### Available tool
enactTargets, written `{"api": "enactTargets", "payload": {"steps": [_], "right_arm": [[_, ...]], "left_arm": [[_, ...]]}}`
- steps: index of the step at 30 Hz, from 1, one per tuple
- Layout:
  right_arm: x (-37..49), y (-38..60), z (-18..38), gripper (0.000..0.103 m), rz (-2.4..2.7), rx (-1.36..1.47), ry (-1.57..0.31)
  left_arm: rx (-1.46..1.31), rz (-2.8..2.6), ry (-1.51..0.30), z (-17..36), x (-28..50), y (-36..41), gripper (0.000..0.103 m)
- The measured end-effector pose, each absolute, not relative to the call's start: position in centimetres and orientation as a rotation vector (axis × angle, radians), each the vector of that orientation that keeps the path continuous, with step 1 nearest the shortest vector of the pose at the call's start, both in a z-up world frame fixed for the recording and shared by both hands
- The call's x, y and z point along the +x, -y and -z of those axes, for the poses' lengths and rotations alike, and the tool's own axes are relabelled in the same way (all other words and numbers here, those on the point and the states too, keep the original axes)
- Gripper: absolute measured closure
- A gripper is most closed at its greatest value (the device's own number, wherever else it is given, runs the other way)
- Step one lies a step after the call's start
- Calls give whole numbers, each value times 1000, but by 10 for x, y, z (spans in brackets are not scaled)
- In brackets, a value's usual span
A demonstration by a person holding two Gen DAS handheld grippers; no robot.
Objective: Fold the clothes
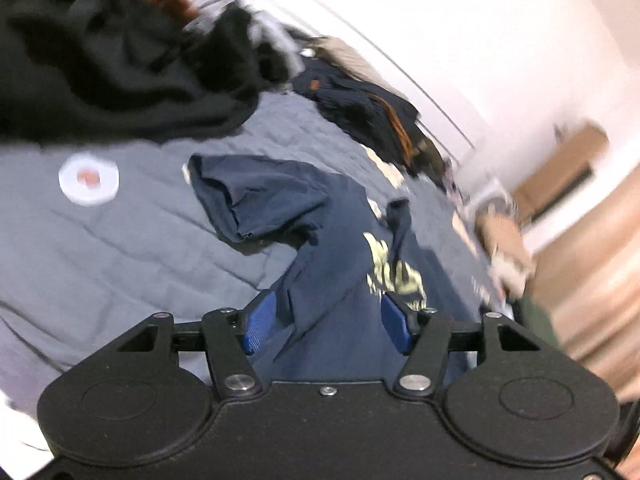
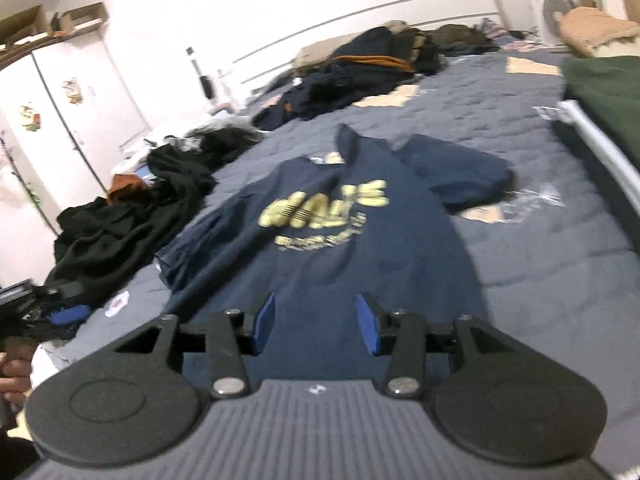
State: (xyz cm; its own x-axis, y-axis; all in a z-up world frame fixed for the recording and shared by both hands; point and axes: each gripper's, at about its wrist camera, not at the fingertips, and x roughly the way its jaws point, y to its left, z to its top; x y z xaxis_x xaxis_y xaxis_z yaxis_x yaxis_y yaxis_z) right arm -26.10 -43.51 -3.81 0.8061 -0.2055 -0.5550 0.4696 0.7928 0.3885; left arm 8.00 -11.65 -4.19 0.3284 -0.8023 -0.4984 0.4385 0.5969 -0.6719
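Note:
A navy T-shirt [image 1: 320,220] with a yellow print lies face up and crumpled on the blue-grey quilt [image 1: 120,260]. In the left wrist view one sleeve is bunched up toward the far left. My left gripper [image 1: 328,316] is open over the shirt's near edge, with fabric lying between and below its blue pads [image 1: 260,322]. In the right wrist view the T-shirt [image 2: 340,264] stretches away from me, print upright. My right gripper [image 2: 316,320] is open just above the hem, pads [image 2: 368,324] on either side of the cloth. Both views are motion-blurred.
A pile of black clothes [image 2: 120,232] lies left of the shirt, and a dark heap [image 2: 360,72] sits further back by the wall. A small white disc [image 1: 89,178] rests on the quilt [image 2: 560,260]. A green item [image 2: 604,92] is at the right. A hand [image 2: 14,376] shows at the left edge.

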Motion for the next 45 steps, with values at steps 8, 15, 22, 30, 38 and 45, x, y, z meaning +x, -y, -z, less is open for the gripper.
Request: {"api": "enactTargets", "payload": {"steps": [8, 15, 22, 30, 38, 45], "right_arm": [[-192, 446, 51, 58, 298, 500, -493], [-169, 448, 67, 58, 252, 526, -470], [-168, 447, 79, 58, 239, 534, -452], [-167, 453, 94, 57, 249, 577, -432], [-165, 457, 102, 57, 240, 594, -438], [-163, 460, 106, 57, 241, 608, -453]], "left_arm": [[-602, 729, -972, 91, 137, 140, 42], [-598, 690, -1001, 119, 172, 154, 41], [-590, 655, -998, 134, 186, 167, 41], [-663, 700, -904, 127, 190, 167, 55], [-591, 680, -881, 136, 197, 187, 55], [-543, 666, -861, 150, 210, 204, 77]]}}
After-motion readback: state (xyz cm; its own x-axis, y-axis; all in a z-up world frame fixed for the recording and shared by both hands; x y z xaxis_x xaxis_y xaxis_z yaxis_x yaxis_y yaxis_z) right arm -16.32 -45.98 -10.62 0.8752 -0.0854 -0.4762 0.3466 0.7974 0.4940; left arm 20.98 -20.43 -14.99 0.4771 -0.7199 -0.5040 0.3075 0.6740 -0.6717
